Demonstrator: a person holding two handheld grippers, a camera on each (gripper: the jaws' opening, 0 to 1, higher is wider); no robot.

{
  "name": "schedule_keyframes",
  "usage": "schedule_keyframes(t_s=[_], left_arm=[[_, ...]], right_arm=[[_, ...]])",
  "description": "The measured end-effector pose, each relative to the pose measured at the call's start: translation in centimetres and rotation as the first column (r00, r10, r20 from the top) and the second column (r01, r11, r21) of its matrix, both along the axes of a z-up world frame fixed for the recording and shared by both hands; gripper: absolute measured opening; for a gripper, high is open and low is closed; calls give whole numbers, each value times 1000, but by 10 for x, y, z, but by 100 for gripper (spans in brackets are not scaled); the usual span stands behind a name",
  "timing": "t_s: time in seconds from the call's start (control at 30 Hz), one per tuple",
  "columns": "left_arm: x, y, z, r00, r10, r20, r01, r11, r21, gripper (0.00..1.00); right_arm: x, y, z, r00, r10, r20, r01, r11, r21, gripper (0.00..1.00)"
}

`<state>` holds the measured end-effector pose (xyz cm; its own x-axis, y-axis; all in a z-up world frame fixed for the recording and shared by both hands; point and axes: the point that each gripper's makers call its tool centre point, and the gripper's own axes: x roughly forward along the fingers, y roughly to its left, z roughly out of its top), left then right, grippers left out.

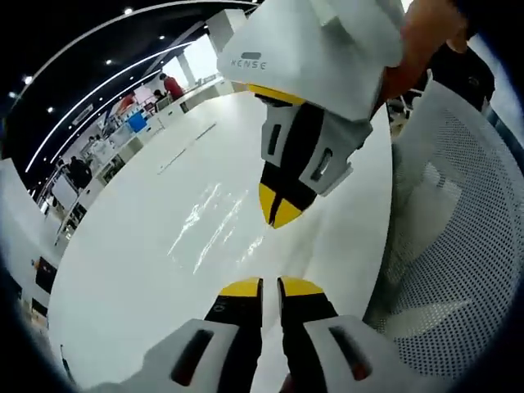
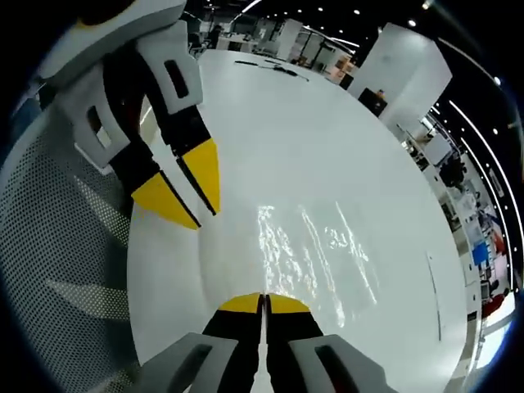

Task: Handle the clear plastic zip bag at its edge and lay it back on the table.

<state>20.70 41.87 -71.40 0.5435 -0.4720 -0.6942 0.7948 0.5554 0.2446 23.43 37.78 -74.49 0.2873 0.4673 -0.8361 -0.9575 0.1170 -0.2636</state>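
The clear plastic zip bag [image 1: 214, 223] lies flat on the white table [image 1: 131, 270] and shows mainly by its glints. In the left gripper view my left gripper [image 1: 270, 286] rises from the bottom with its yellow tips drawn together to a narrow slit, nothing between them, just short of the bag's near edge. My right gripper [image 1: 282, 209] reaches in from above, tips together, hovering beside the bag. In the right gripper view the bag [image 2: 319, 250] glints just ahead of my shut right gripper [image 2: 264, 304], and the left gripper [image 2: 184, 190] hangs at upper left.
A white perforated mesh chair [image 1: 458, 213] stands against the table's edge, seen also in the right gripper view as the mesh chair [image 2: 57, 246]. A person's hand [image 1: 426, 37] holds the right gripper. Dark items [image 2: 274, 67] lie at the table's far end. People [image 1: 172, 84] stand far behind.
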Motion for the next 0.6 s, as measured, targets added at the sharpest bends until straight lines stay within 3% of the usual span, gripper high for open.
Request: schedule_keyframes(t_s=[0.33,0.6], left_arm=[[1,1,1,1000,5,-2,-5,1000,-8,6],[5,7,2,1000,23,1,-23,1000,-7,10]], right_arm=[[-3,1,-2,1000,9,-9,-9,1000,0,0],[-7,4,4,999,18,-46,-15,999,49,10]])
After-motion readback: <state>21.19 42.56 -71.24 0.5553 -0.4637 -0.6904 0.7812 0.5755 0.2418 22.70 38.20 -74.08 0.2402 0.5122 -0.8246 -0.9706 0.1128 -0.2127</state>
